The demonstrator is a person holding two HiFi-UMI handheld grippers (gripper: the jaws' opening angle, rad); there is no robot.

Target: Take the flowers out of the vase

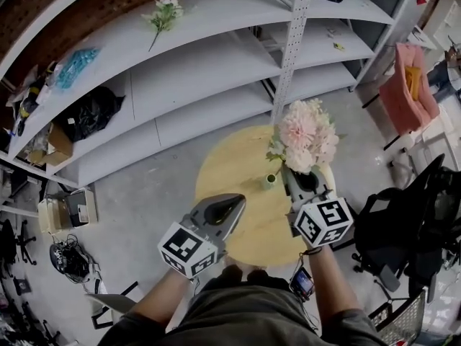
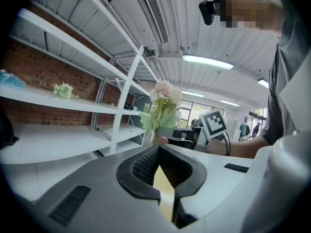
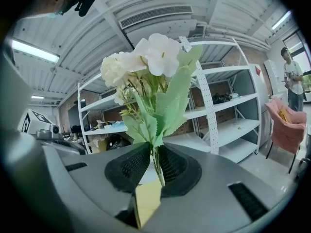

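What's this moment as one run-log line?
right gripper: shut on flower bunch stem | flower bunch: clear of green vase | green vase: on round table | left gripper: shut, empty

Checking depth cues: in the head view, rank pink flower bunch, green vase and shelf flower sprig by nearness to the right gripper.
1. Pink flower bunch, clamped in the right gripper.
2. Green vase, just left on the table.
3. Flower sprig, far-left upper shelf.

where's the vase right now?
Head view: the small green vase stands near the middle of the round yellow table, just left of the right tool, which holds the pink flower bunch by its stems.
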